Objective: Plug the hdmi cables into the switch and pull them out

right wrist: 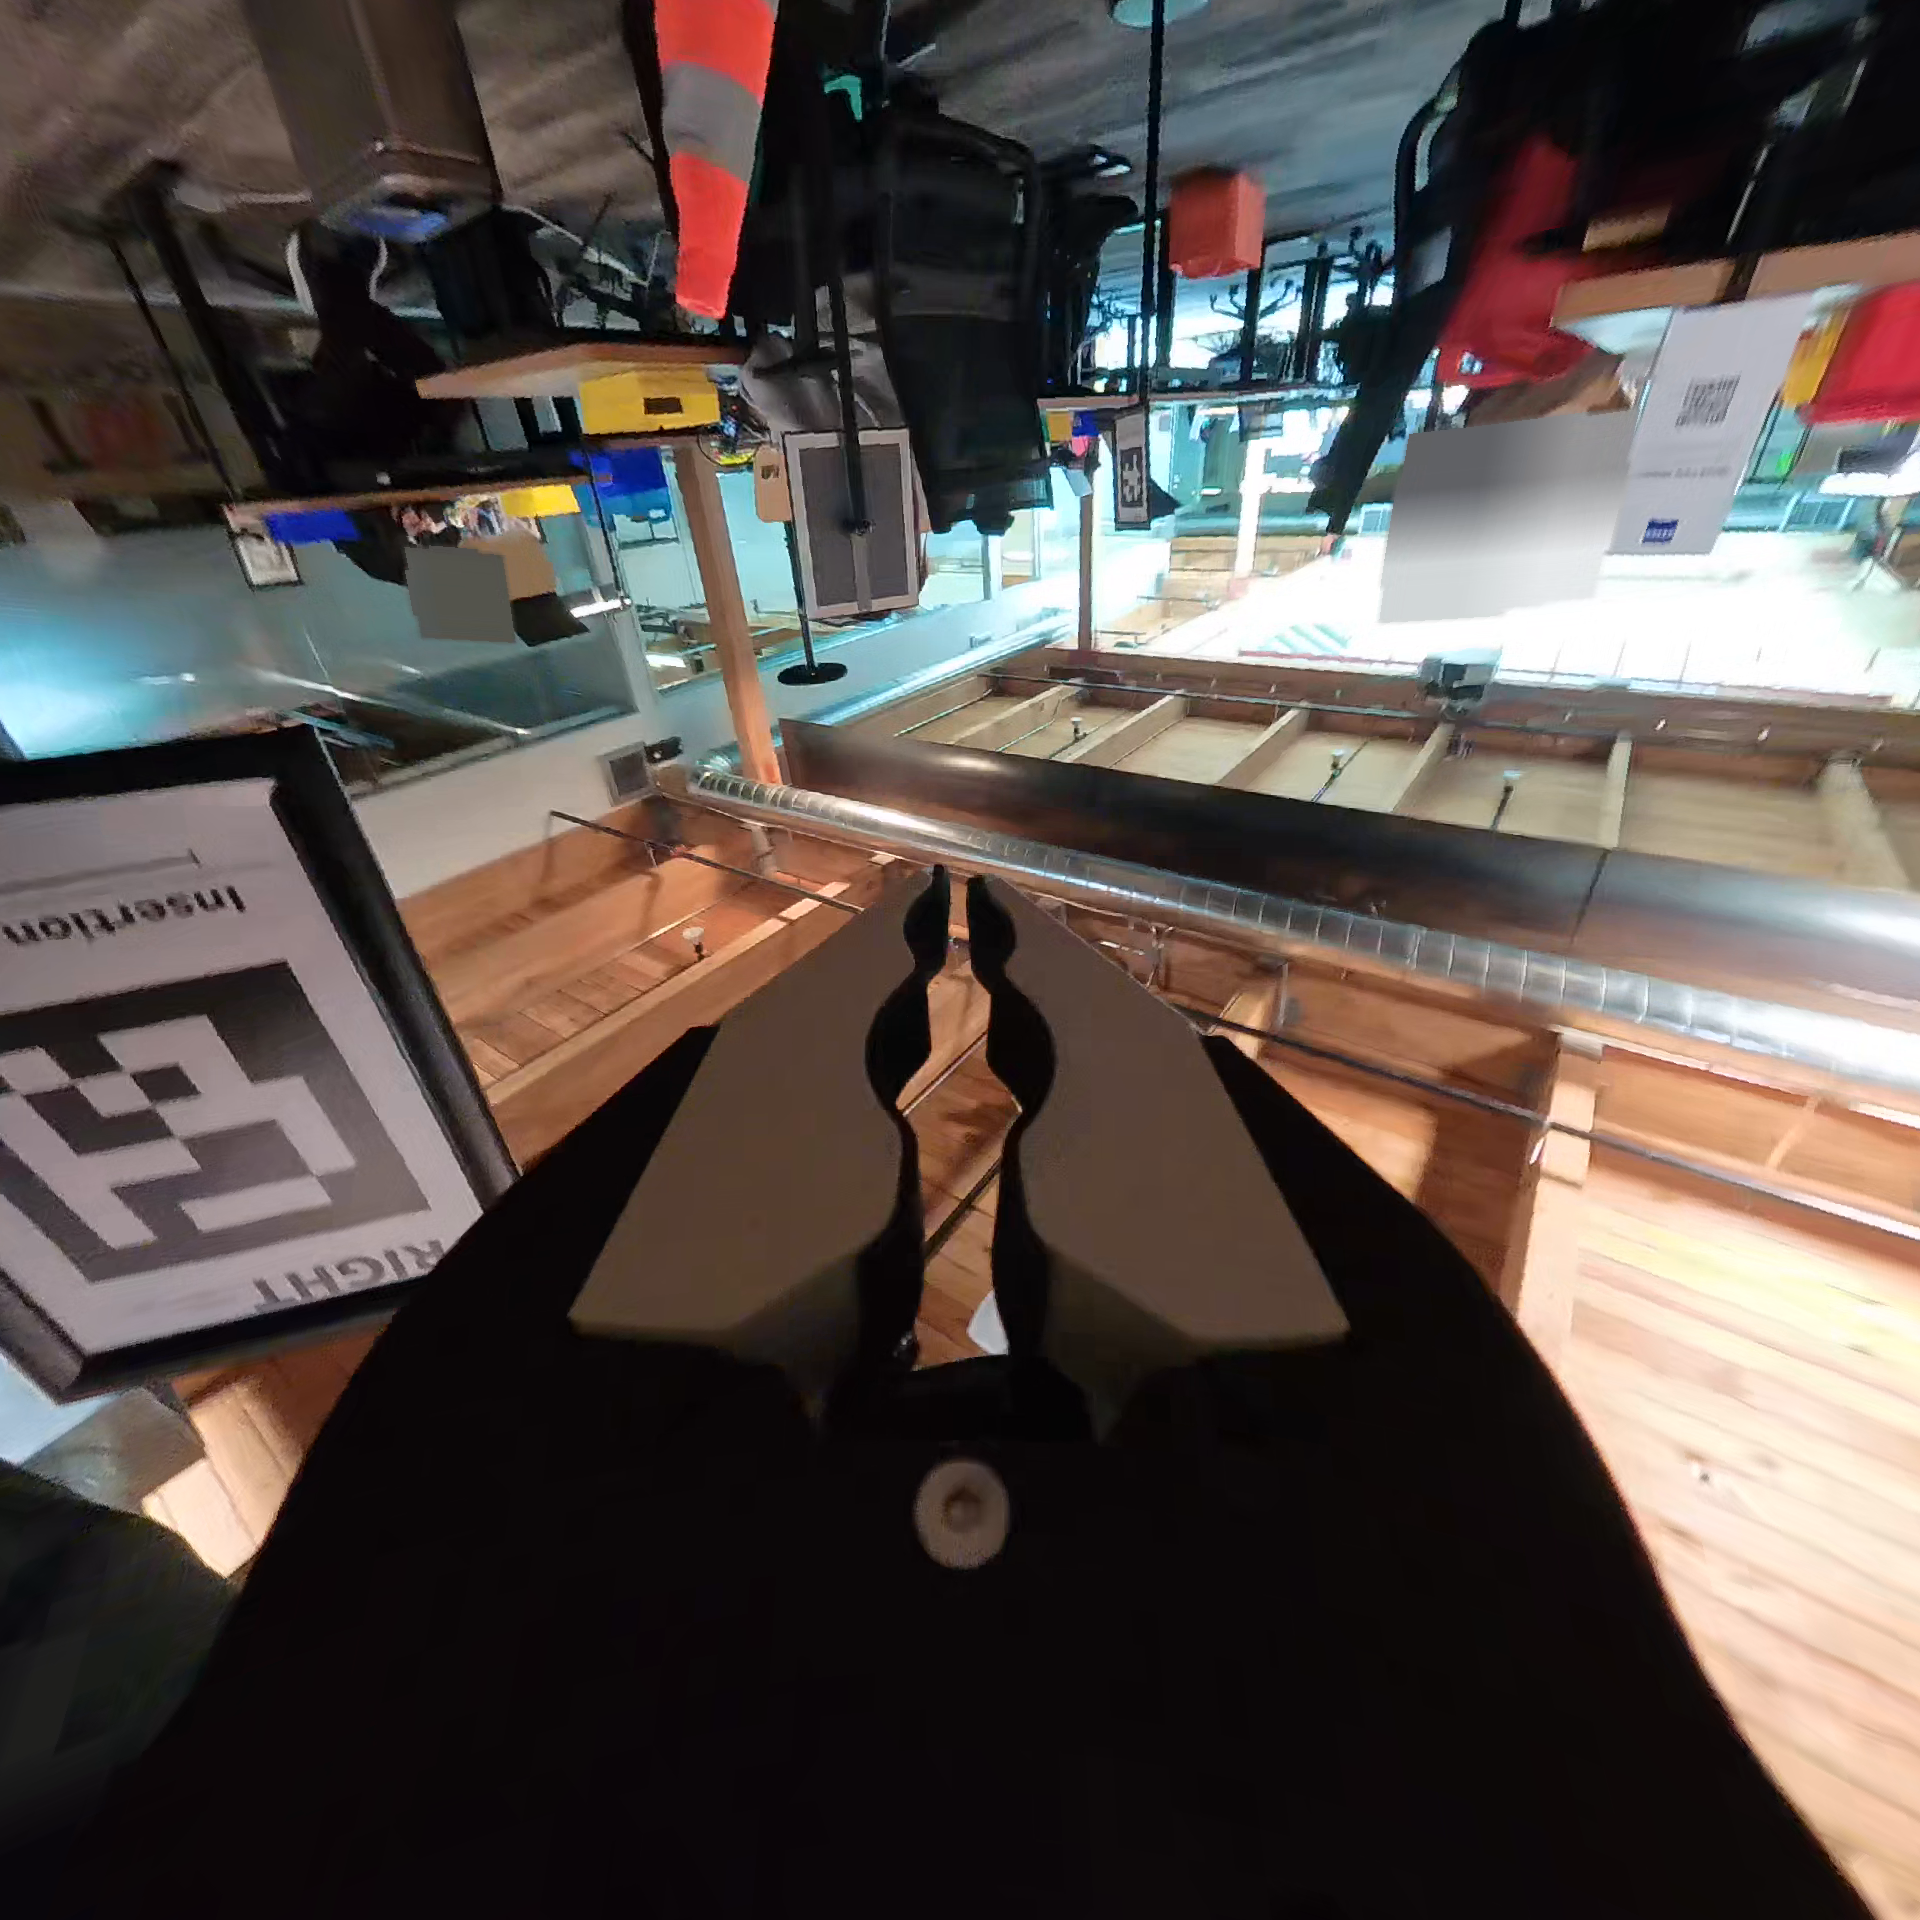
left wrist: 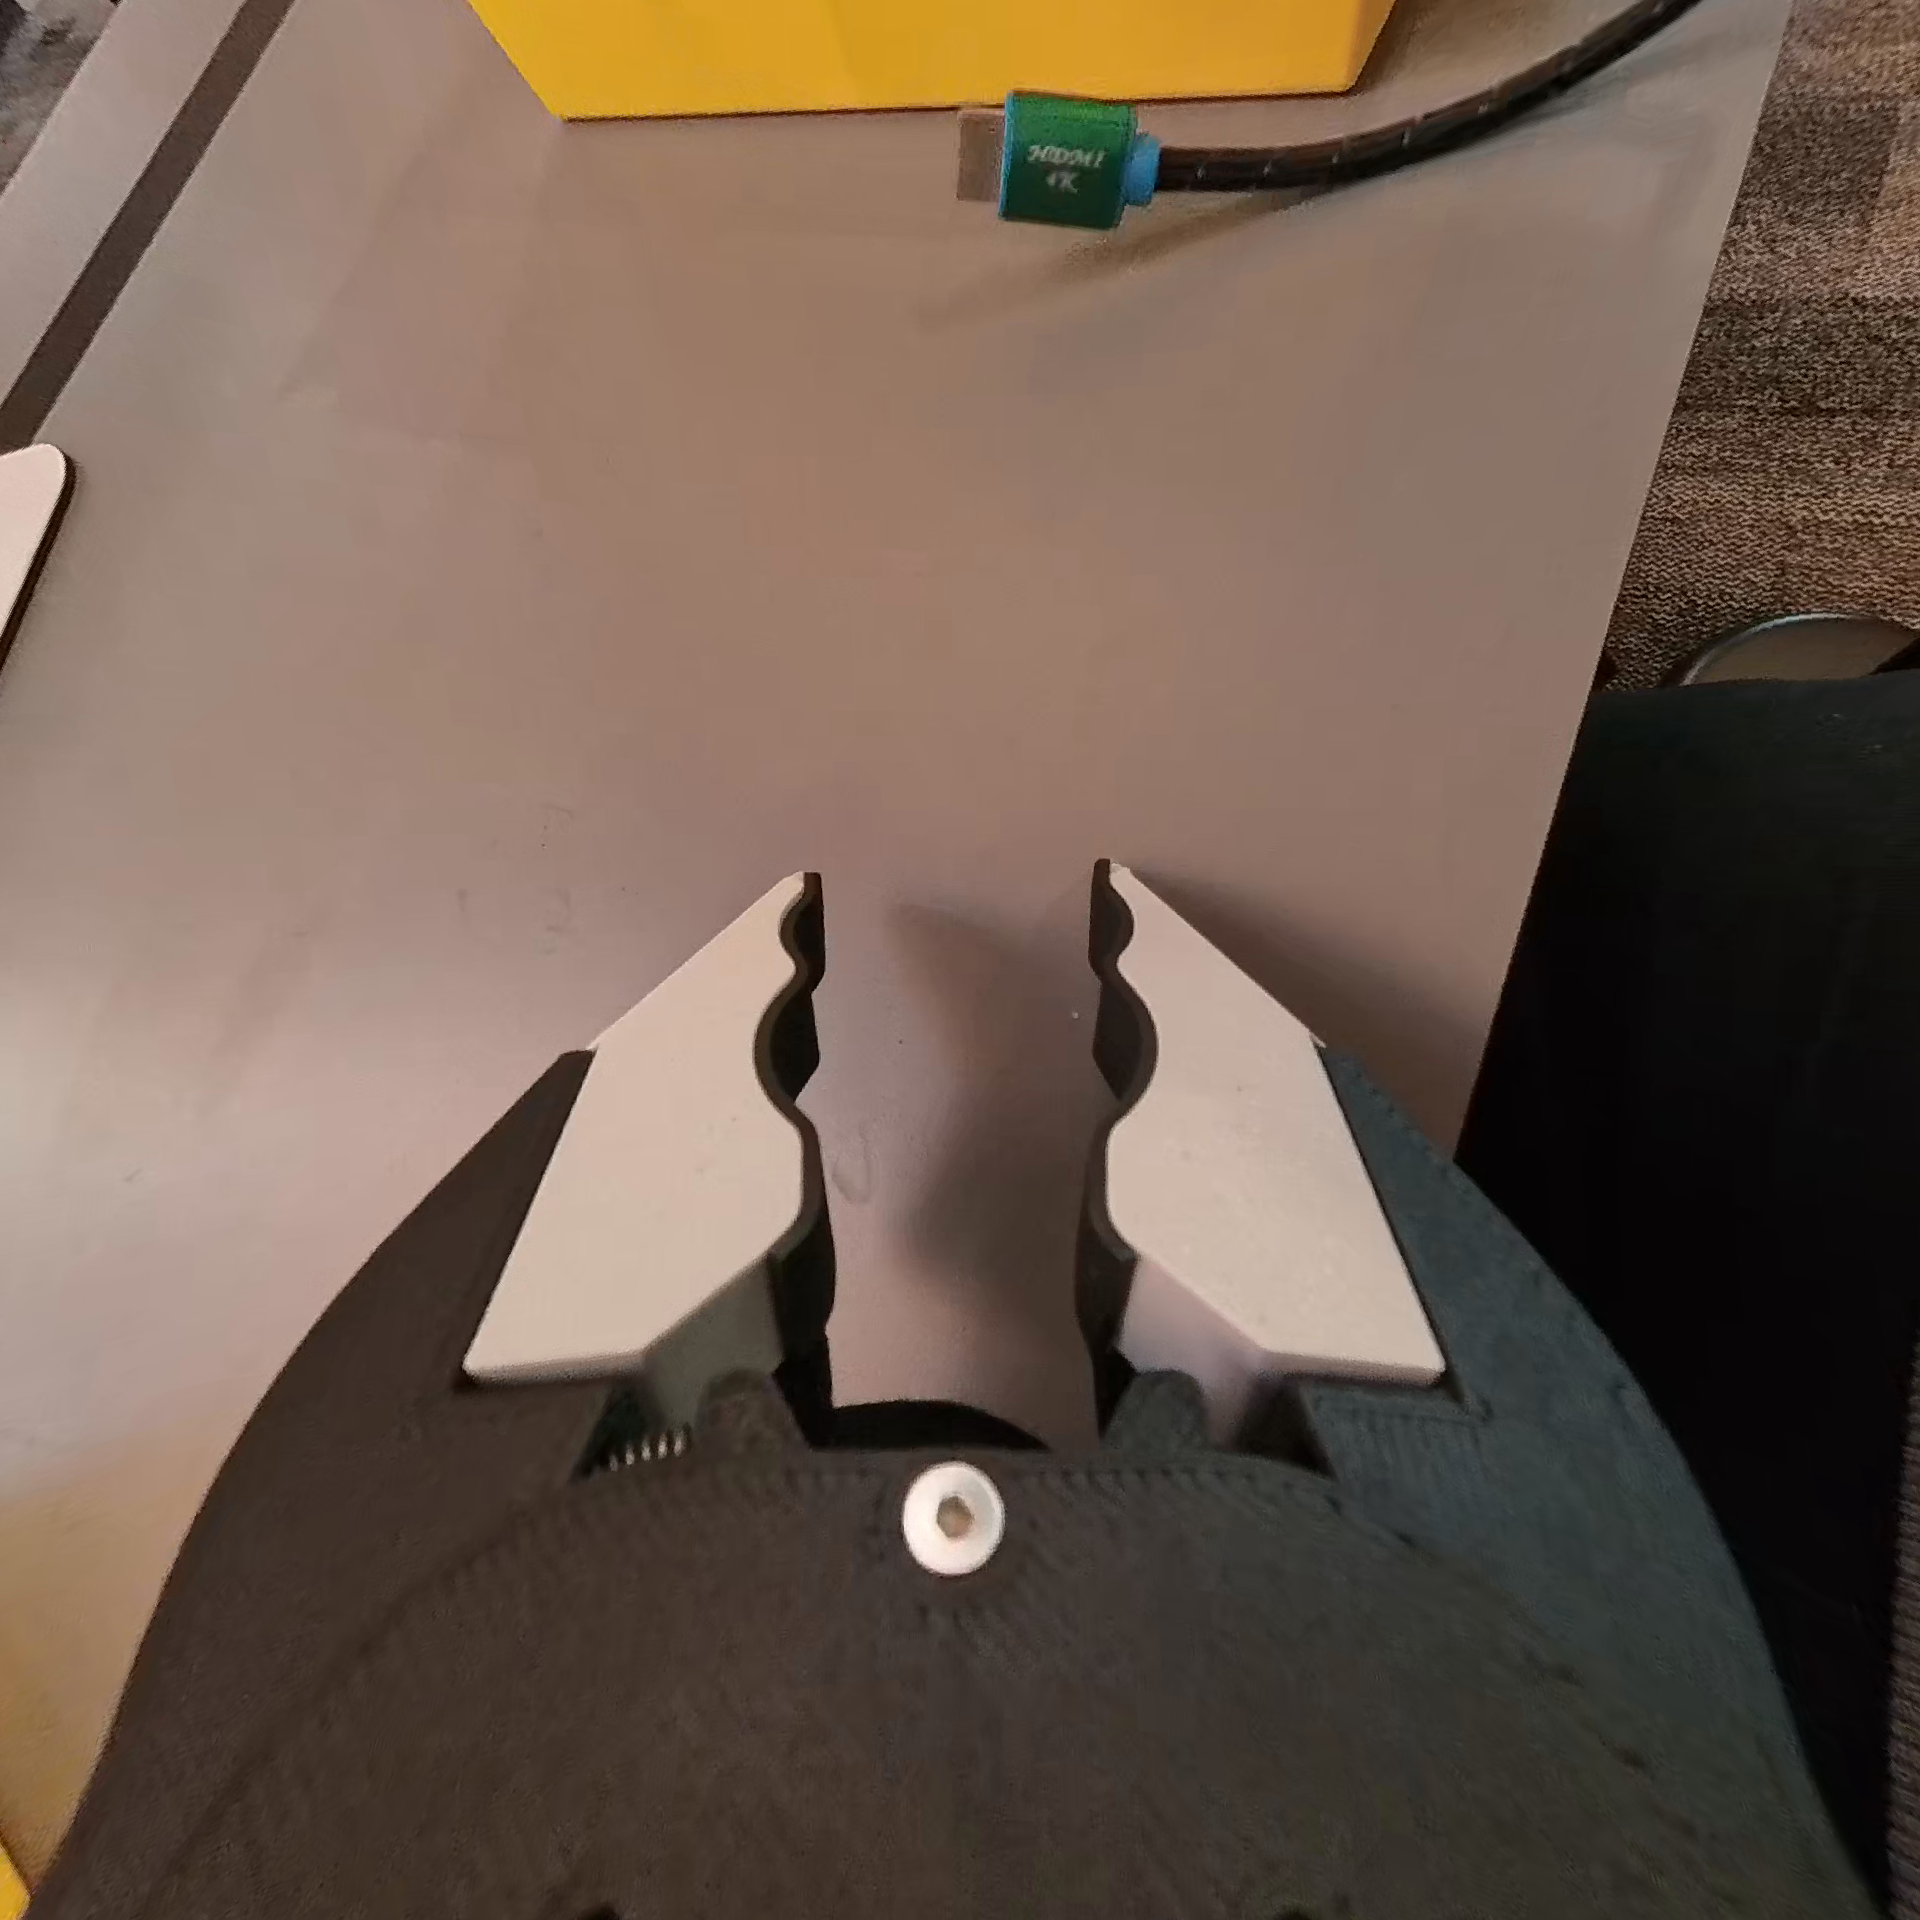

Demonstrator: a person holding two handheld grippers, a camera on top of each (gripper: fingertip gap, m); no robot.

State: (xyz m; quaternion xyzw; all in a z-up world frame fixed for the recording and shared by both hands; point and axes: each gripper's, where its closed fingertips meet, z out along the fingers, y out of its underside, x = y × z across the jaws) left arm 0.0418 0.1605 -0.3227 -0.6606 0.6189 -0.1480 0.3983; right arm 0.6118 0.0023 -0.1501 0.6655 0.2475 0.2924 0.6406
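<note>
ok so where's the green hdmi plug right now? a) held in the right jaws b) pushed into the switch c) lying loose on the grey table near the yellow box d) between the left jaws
c: the green hdmi plug lies on the grey table beside the yellow box, well ahead of the open, empty left gripper.

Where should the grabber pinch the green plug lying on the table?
Pinch the green plug on its blocky green shell, probably coming from above with the open left hand-held gripper. It lies flat on the table, metal tip pointing left and cable trailing right, so squeeze its near and far sides, leaving the tip free.
</note>
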